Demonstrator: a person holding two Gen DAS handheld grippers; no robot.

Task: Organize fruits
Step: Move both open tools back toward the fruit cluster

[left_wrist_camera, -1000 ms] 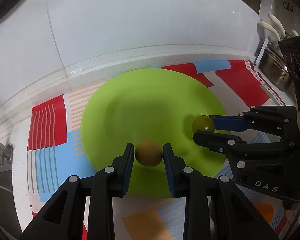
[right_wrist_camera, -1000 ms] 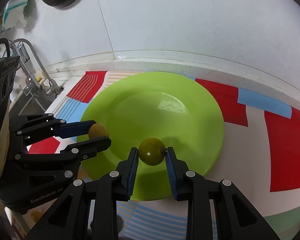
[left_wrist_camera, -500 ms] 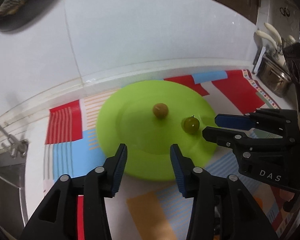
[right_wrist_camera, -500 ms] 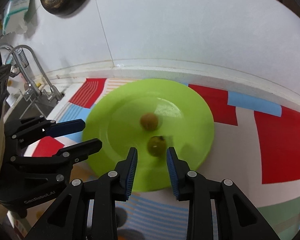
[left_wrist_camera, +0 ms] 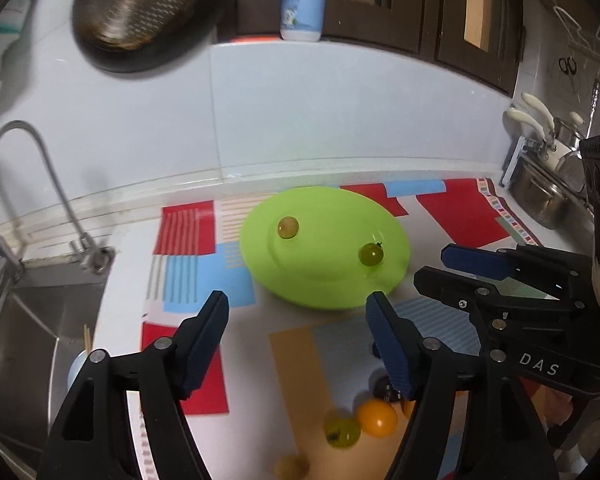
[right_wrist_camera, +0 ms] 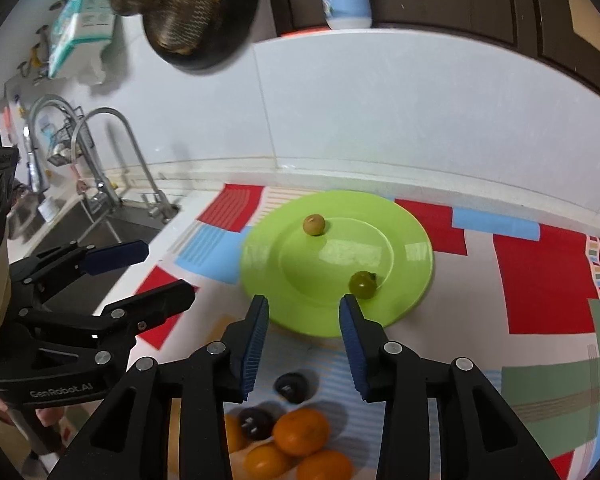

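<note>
A lime green plate [left_wrist_camera: 328, 212] [right_wrist_camera: 340, 248] lies on the patterned mat. Two small fruits rest on it, apart from each other: a yellow-brown one [left_wrist_camera: 288, 227] [right_wrist_camera: 314, 224] at the far left and a green one [left_wrist_camera: 371, 255] [right_wrist_camera: 363, 285] at the near right. My left gripper [left_wrist_camera: 296, 308] [right_wrist_camera: 164, 270] hovers above the plate's near edge, its jaws opening with nothing between them. My right gripper [right_wrist_camera: 304, 306] [left_wrist_camera: 432, 266] hangs beside it, its jaws also opening and empty. A pile of loose fruits lies below both grippers: oranges [right_wrist_camera: 300, 432] [left_wrist_camera: 377, 418], dark ones [right_wrist_camera: 294, 386] and a green one [left_wrist_camera: 342, 434].
A steel sink with a curved tap [left_wrist_camera: 20, 184] [right_wrist_camera: 112, 160] borders the mat [left_wrist_camera: 188, 272] on the left. A metal colander [left_wrist_camera: 140, 12] hangs on the white wall, with a bottle [left_wrist_camera: 303, 0] on the ledge above. Pots [left_wrist_camera: 540, 196] stand at the far right.
Both grippers let go of their fruits on the plate, then drew back and up with the jaws spreading. The two fruits rolled apart on the plate. The loose fruit pile came into view.
</note>
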